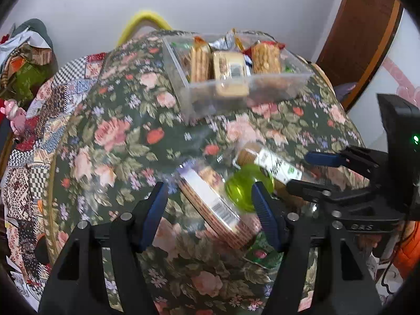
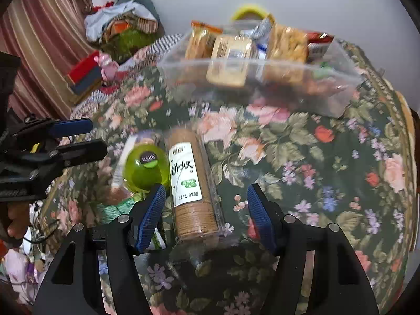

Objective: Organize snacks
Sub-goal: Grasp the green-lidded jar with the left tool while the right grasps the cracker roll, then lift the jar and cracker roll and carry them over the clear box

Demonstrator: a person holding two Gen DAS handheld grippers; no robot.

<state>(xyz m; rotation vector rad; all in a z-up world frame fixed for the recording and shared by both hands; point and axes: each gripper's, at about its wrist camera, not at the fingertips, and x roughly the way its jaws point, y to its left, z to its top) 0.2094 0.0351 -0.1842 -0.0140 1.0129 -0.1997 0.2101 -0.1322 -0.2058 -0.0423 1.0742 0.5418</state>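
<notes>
On the flowered tablecloth (image 1: 126, 136) lie a flat biscuit pack with a barcode label (image 1: 207, 202), a green jelly cup (image 1: 241, 191) (image 2: 145, 168) and a brown biscuit roll with a white label (image 2: 189, 183) (image 1: 275, 165). My left gripper (image 1: 210, 207) is open, its blue pads either side of the flat pack and clear of it. My right gripper (image 2: 206, 210) is open too and straddles the near end of the biscuit roll without touching. Each gripper shows at the other view's edge, the right gripper (image 1: 312, 173) and the left gripper (image 2: 84, 137).
A clear plastic box (image 1: 262, 89) (image 2: 338, 97) holding several wrapped snacks stands at the far side of the table. A small green wrapper (image 1: 260, 254) (image 2: 115, 207) lies near the cup. Piled clothes and a patterned cloth sit to the left, a wooden door at the right.
</notes>
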